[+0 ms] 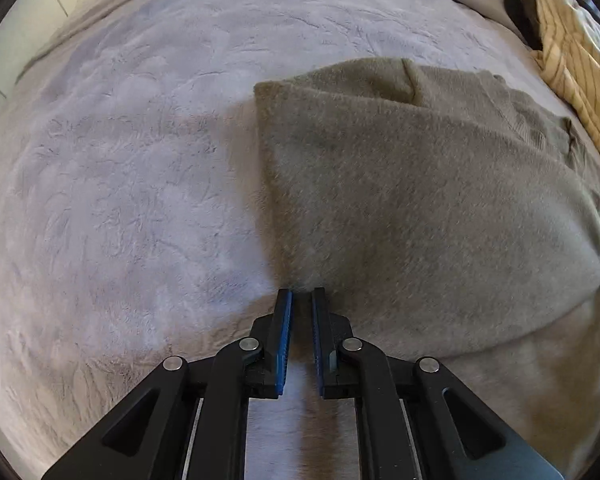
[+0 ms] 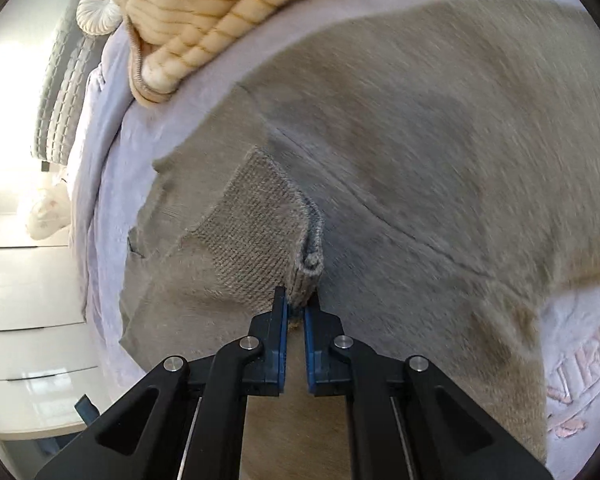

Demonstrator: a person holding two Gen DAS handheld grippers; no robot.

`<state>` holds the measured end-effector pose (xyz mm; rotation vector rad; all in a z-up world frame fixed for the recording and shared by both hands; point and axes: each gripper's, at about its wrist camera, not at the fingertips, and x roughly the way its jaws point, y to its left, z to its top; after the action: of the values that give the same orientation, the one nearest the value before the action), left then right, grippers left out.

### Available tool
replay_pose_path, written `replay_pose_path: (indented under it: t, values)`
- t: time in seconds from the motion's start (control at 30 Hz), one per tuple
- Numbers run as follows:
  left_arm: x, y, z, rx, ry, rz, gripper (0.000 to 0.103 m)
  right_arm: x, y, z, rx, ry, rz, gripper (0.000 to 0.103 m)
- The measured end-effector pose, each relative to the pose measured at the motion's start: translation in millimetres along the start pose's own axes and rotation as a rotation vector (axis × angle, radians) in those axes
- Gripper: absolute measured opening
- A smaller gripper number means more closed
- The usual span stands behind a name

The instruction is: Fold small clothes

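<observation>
A grey-brown fleecy garment lies spread on a lilac plush blanket, its left edge folded straight. My left gripper points down at the near end of that edge. Its blue pads stand a narrow gap apart, and I see no cloth pinched between them. In the right wrist view the same garment has a ribbed knit flap turned up. My right gripper is shut on the thick rolled edge of that flap.
A cream sweater with thin yellow stripes lies bunched at the blanket's far right; in the right wrist view the sweater is at the top. White drawers and a grey quilted cushion stand past the bed's edge. Pink embroidery marks the blanket.
</observation>
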<state>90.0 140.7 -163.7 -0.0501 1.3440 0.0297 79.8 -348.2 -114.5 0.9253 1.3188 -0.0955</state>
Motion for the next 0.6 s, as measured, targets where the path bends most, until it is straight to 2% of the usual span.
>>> replay_pose_path:
  t: [0.07,0.1,0.3,0.43,0.5,0.53,0.57,0.6]
  values:
    - [-6,5,-2,-0.012,0.003,0.016,0.028,-6,0,1,-0.018,0.005,-0.011,0.008]
    - [-11,8,-1,-0.028,0.009,0.018,0.030,-8,1,0,-0.022,0.010,-0.018,0.008]
    - [-28,13,-10,-0.038,0.027,0.053,0.030,-31,-10,-15,-0.025,0.043,-0.052,0.009]
    - [-42,6,-29,-0.039,0.052,0.040,0.030,-44,-18,-27,-0.026,0.073,-0.064,0.010]
    - [-48,1,-38,-0.037,0.061,0.034,0.030,-50,-21,-32,-0.028,0.084,-0.064,0.022]
    - [-52,-1,-44,-0.034,0.067,0.033,0.030,-54,-22,-36,-0.029,0.087,-0.065,0.039]
    - [-54,-6,-48,-0.029,0.080,0.041,0.030,-57,-22,-38,-0.030,0.088,-0.068,0.052]
    - [-55,-9,-52,-0.027,0.090,0.050,0.030,-61,-24,-42,-0.032,0.086,-0.068,0.054]
